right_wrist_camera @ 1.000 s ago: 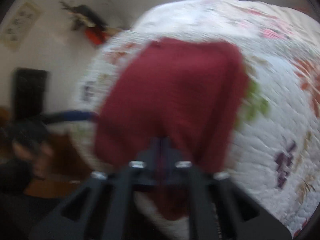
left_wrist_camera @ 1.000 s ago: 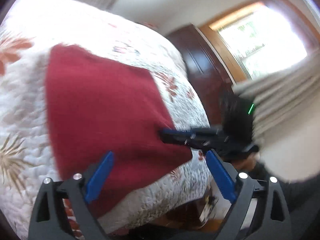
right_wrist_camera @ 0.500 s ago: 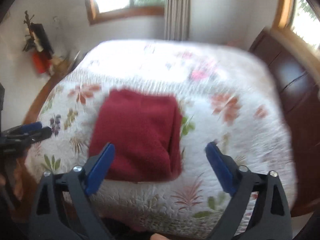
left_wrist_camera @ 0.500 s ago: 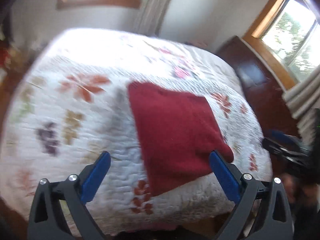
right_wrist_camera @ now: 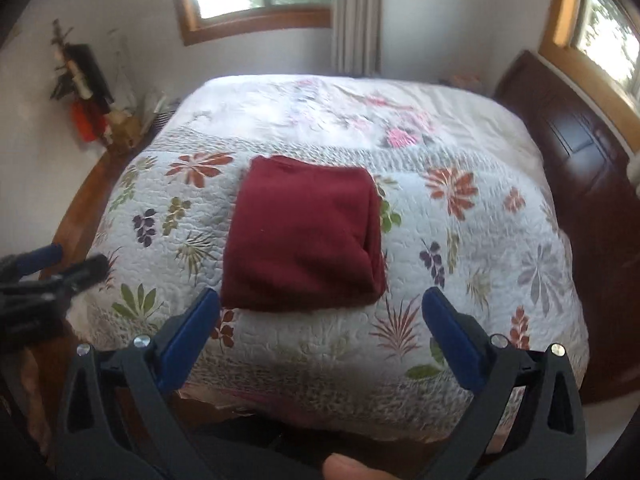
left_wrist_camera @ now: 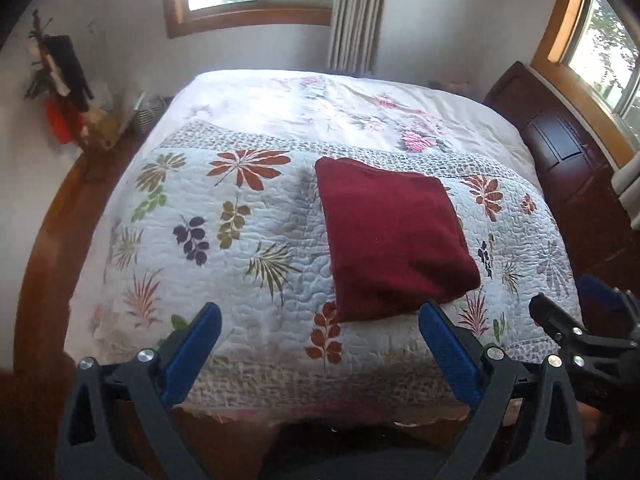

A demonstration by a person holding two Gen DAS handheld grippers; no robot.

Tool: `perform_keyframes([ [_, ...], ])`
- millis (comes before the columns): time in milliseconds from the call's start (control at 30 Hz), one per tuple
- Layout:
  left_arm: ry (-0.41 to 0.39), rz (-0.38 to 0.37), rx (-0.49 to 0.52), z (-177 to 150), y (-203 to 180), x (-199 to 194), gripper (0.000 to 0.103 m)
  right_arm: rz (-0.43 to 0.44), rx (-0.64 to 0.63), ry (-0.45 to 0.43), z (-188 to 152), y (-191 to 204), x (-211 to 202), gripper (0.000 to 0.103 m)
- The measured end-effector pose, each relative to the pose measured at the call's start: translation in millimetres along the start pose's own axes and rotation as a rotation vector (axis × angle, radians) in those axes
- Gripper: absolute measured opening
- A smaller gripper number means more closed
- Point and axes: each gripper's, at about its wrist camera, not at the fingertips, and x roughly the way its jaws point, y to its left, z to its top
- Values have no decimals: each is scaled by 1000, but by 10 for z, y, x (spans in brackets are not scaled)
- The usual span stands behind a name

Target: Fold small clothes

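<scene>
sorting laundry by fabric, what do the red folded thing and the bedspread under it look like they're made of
Red folded garment: probably a soft knit or fleece; matte, slightly fuzzy surface, plump rounded edges, no sheen. The exact fibre can't be told.

Bedspread: a quilted, cotton-like fabric; stitched swirls pucker the pale surface, with a printed leaf and flower pattern and a matte finish.

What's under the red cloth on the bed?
The folded red cloth lies on the flowery quilt, which shows all around it. Whatever is directly beneath the cloth is covered, so I can't see it.
</scene>
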Motion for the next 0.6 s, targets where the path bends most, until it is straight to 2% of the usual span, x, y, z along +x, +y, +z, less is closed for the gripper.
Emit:
perform_keyframes([
  [200,-5,37,-28,-243,-316,-192,99,65,-32,-2,-136,-24,-200,100],
  [267,-6,57,-36,-320,-426,-222,99,59,-42,-25,-175,-69,-295,100],
  [433,-36,40,-31,-420,-506,-373,99,17,-34,-60,-251,-132,-469,100],
  [600,-60,43,-6,-449,-410,-488,99,-35,-5,-75,-326,-135,-541,100],
])
